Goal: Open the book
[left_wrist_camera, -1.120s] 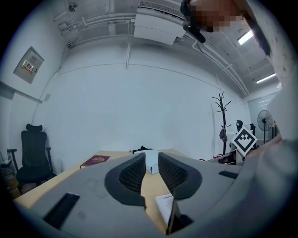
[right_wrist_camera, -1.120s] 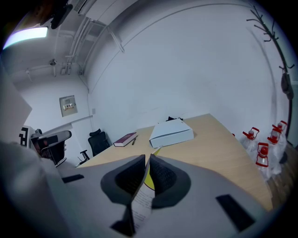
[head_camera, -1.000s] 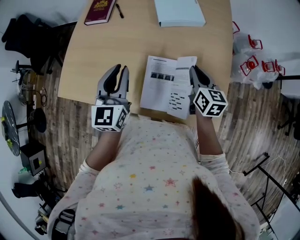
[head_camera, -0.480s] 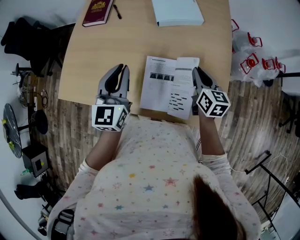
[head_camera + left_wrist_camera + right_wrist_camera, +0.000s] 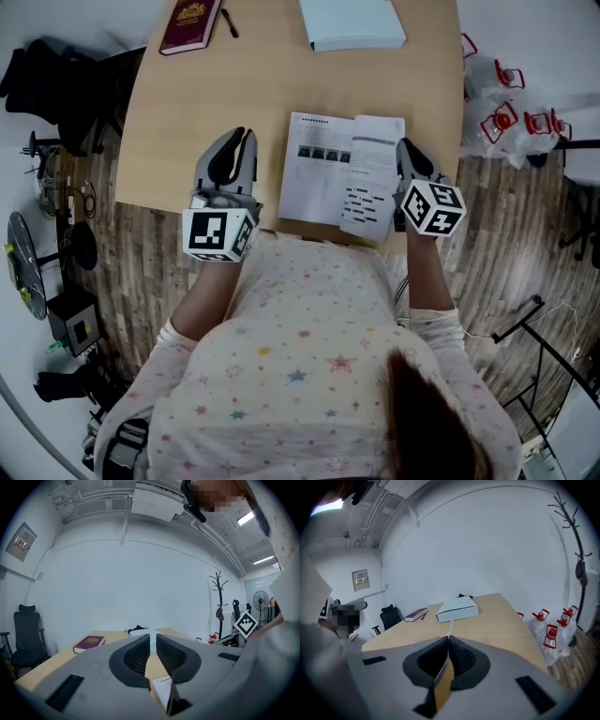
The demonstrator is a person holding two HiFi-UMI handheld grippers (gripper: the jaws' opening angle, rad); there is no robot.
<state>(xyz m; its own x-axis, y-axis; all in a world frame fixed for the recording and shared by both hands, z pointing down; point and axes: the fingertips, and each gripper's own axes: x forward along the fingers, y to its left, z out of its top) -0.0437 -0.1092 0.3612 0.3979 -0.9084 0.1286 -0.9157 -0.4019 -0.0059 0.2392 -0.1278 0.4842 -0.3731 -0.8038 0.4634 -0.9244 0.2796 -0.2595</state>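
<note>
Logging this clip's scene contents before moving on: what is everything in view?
table: one, light wood, centre
booklet: one, white with print, open at the table's near edge
book: one, maroon, far left corner
pen: one, dark, beside the book
box: one, white, far edge
bottles: several, clear with red handles, floor right of the table
chair: one, black, left of the table
left gripper: grey, left of the booklet; jaws just been closing, narrow gap, nothing between
right gripper: grey, shut on the booklet's right-hand page
</note>
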